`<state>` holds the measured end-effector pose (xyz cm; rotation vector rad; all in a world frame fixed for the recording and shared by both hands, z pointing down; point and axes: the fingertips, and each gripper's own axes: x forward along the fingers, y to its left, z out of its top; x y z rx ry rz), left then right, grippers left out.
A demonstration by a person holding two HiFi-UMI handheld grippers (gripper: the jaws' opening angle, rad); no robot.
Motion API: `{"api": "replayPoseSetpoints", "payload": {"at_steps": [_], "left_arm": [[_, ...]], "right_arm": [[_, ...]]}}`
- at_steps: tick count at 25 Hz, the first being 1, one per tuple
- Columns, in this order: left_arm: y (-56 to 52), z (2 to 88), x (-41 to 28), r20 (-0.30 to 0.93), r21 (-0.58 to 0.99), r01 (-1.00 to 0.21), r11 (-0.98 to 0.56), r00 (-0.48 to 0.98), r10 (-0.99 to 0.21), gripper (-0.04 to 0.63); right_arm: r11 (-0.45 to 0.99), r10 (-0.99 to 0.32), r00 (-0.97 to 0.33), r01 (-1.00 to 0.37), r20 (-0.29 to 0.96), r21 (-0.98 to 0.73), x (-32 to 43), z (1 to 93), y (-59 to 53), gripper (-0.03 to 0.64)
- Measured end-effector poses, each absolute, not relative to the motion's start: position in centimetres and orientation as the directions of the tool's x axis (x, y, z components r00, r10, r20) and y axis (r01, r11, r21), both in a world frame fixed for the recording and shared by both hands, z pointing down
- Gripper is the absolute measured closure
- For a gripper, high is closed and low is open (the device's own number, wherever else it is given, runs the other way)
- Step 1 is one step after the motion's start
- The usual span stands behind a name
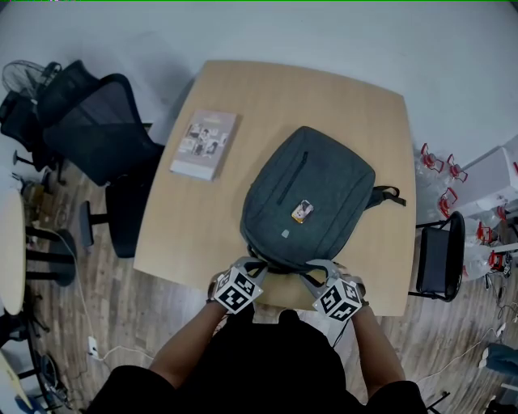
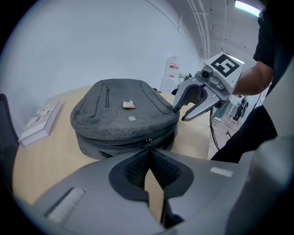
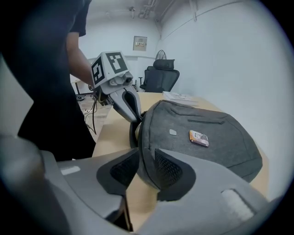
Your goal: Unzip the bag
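our left gripper [image 2: 148,153] has its jaws pressed together right at the zipper pull [image 2: 148,139] of the grey bag [image 1: 307,198]. our right gripper [image 3: 147,153] is spread around the bag's near edge. the bag lies flat on the wooden table [image 1: 243,105].

The room is being lit softly from overhead, and glare is being thrown by a white ceiling light strip [image 2: 248,6] at the top right of the left gripper view. Only a faint shadow is being cast by the grey fabric backpack [image 1: 307,194] onto the pale wooden table [image 1: 235,105]. Lines are being bowed towards the edges, and both gripper views are being framed by dark corners. The grey left gripper [image 2: 148,146] and right gripper [image 3: 143,158] are being rendered soft up close, while the backpack is being kept sharp.
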<state>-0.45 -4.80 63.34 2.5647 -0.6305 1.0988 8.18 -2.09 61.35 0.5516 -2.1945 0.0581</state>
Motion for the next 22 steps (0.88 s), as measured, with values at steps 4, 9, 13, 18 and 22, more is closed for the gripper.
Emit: {"api": "replayPoseSetpoints", "payload": {"at_steps": [4,9,13,18,22], "left_arm": [[-4.8,63.5,-0.6,0.74,0.082,-0.481,-0.873,0.616,-0.27,0.569],[-4.9,63.5,-1.1,0.741,0.068,-0.486,-0.871,0.609,-0.281,0.569],[-5.1,63.3,-2.3,0.746,0.049,-0.511,-0.858,0.59,-0.309,0.569],[-5.4,63.0,-2.7,0.751,0.019,-0.523,-0.852,0.57,-0.334,0.569],[-5.7,62.7,-3.3,0.748,0.007,-0.545,-0.839,0.559,-0.357,0.569]], "right_arm": [[0.922,-0.361,-0.491,-0.318,0.793,0.223,8.1,62.4,-2.3,0.539],[0.925,-0.347,-0.508,-0.325,0.789,0.198,7.4,62.2,-2.7,0.577],[0.902,-0.354,-0.541,-0.414,0.763,0.124,5.5,61.6,-3.5,0.581],[0.863,-0.37,-0.562,-0.502,0.74,0.051,2.7,61.0,-5.0,0.581],[0.839,-0.373,-0.572,-0.543,0.73,0.004,1.2,60.6,-6.2,0.583]]}}
